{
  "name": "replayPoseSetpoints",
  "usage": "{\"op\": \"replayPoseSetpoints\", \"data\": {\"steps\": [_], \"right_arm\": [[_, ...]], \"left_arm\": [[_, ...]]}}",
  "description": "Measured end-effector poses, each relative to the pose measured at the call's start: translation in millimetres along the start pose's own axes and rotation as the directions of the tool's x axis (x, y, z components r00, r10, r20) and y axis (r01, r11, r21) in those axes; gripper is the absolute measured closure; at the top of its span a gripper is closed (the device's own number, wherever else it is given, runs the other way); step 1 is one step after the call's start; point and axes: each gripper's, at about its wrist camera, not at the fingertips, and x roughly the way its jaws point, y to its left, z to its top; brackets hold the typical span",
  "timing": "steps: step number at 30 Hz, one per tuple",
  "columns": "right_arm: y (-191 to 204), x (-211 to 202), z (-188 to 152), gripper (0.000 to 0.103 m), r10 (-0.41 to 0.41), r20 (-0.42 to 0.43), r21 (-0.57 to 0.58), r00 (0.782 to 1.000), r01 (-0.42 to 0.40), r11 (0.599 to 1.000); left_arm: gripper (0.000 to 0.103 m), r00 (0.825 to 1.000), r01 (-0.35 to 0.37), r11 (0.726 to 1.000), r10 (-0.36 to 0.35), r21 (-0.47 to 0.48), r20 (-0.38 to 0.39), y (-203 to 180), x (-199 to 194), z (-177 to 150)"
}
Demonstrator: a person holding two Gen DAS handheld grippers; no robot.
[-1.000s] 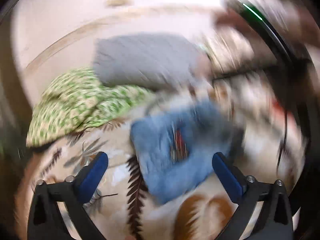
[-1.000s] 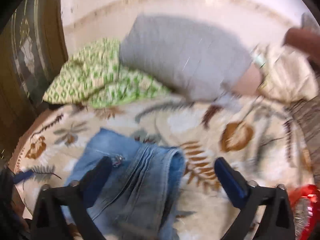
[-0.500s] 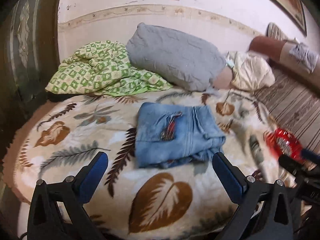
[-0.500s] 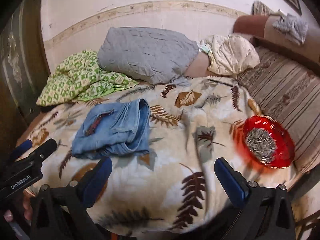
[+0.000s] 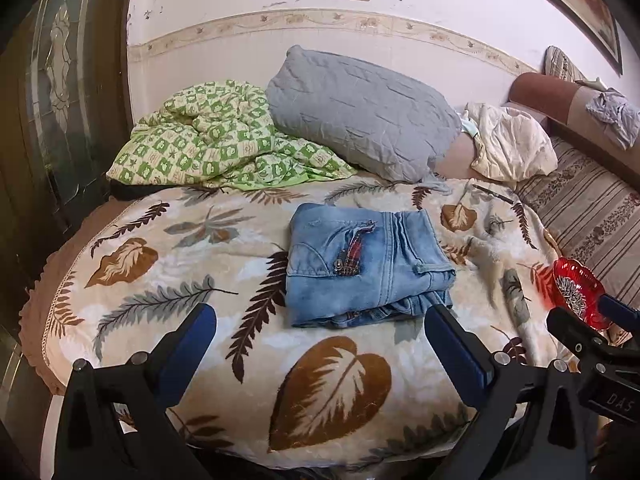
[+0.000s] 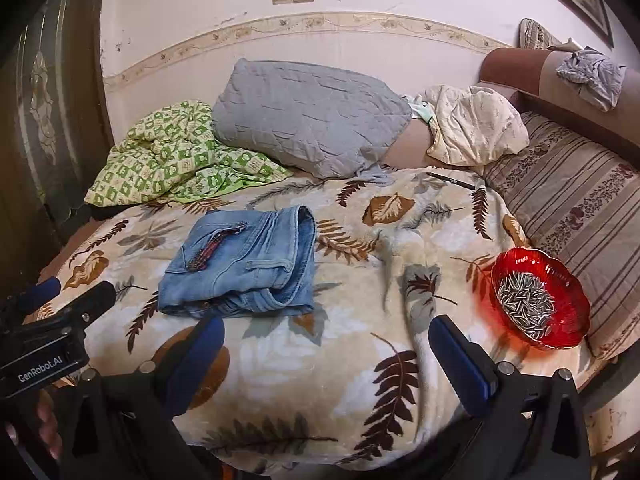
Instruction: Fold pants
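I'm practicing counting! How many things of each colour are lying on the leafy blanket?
Blue: 1, folded jeans
Red: 1, bowl of seeds
Green: 1, checked quilt
Grey: 1, pillow
Black: 1, pen
Total: 5

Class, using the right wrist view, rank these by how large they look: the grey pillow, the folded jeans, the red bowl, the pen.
1. grey pillow
2. folded jeans
3. red bowl, though it sits nearer the camera
4. pen
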Motion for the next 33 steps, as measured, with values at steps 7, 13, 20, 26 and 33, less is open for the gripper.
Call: {"op": "replayPoseSetpoints", "data": {"steps": [7,13,20,26,33], "right_arm": [[3.5,5.0,-1.4,0.0,0.015,-0.01,-0.004,1.0,-0.015,1.0],[7.2,8.2,-1.2,0.0,0.02,-0.011,-0.013,1.0,-0.02,1.0],[6.9,8.5,2.0,0.0,0.022,-0.002,-0.012,1.0,-0.022,1.0],[7.6,9.3,3.3,0.0,0.024,-0.004,-0.012,1.0,-0.024,1.0],[9.0,9.1,3.4,0.0,0.023,-0.003,-0.011,1.0,-0.023,1.0]], "left_arm": [[0.0,1.0,-0.012,1.0,0.011,0.019,0.001,-1.9,-2.4,-0.4],[0.0,1.0,-0.009,1.0,0.009,0.019,-0.001,-1.6,-3.5,-0.7],[0.0,1.0,-0.007,1.0,0.007,0.022,0.001,-2.3,-3.0,0.7],[0.0,1.0,-0.005,1.0,0.005,0.025,-0.002,-3.2,-3.1,2.3],[0.0,1.0,-0.005,1.0,0.005,0.028,-0.001,-4.8,-3.6,2.1]]}}
